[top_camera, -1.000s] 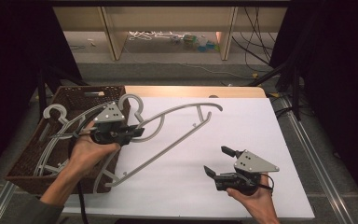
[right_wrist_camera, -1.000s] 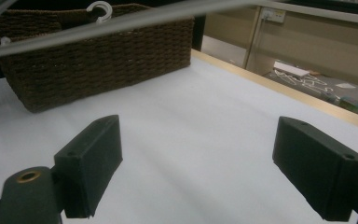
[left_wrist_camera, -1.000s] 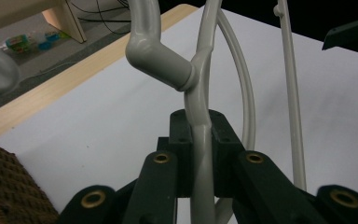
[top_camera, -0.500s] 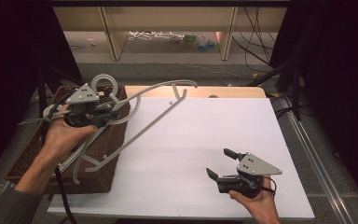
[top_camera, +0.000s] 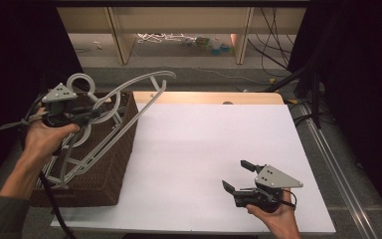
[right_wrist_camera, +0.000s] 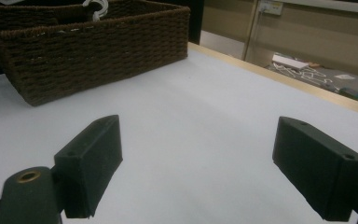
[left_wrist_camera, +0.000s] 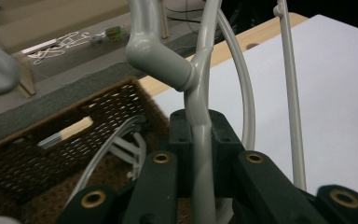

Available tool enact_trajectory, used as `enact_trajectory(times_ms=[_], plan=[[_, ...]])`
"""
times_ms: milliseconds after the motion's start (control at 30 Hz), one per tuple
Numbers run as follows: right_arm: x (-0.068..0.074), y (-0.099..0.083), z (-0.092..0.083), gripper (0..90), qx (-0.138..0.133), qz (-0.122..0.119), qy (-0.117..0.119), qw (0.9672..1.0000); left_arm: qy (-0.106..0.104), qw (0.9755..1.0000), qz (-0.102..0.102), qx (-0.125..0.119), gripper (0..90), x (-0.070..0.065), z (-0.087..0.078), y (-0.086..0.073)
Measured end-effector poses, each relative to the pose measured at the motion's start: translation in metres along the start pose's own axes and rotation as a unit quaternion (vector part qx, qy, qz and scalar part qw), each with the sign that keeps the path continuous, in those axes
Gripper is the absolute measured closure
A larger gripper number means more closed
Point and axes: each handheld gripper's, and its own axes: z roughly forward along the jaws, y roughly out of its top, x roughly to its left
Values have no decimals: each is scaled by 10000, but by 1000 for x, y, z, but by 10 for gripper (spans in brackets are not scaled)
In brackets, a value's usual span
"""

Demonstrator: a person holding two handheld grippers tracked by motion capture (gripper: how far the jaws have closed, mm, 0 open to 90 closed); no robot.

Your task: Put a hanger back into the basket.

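Over woven basket (top_camera: 110, 164): curved grey plastic hanger (top_camera: 129, 107).

Left gripper (top_camera: 90, 115) clamped on grey hanger (top_camera: 129, 102) above wicker basket (top_camera: 112, 164), right gripper (top_camera: 238, 178) jaws apart over white table (top_camera: 204, 144)

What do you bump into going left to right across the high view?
Left gripper squeezing the grey hanger → brown woven basket → white table top → right gripper, fingers apart.
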Motion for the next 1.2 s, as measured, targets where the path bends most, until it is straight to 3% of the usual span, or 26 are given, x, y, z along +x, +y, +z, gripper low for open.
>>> enact_trajectory(times_ms=[67, 133, 200, 267, 467, 600, 700, 800, 1200], plan=[[0, -1, 0, 165, 12, 9, 21, 10000, 137, 9999, -45, -53, 820, 7, 0, -3], [0, -1, 0, 165, -18, 12, 1, 10000, 266, 9996, 20, 23, 820, 17, -2, -7], [0, -1, 0, 165, 37, 13, 18, 10000, 432, 9990, -56, 64, 820, 28, -2, -11], [0, -2, 2, 165, -58, 22, 42, 10000, 489, 9987, -120, 20, 820, 30, -2, -12], [-2, -2, 1, 165, 59, 17, 16, 10000, 802, 9967, -76, 128, 820, 51, -1, -19], [-2, -2, 0, 166, 56, 18, 15, 10000, 880, 9959, -146, 134, 820, 57, 0, -27], [-3, -3, 1, 166, 77, 27, 30, 10000, 988, 9949, -34, 208, 820, 61, 0, -34], [-3, -3, 1, 166, 54, 41, 14, 10000, 1088, 9937, -95, 238, 820, 64, 2, -42], [-3, -3, 0, 166, 86, 32, 25, 10000, 1148, 9927, -86, 355, 820, 75, 3, -66]])
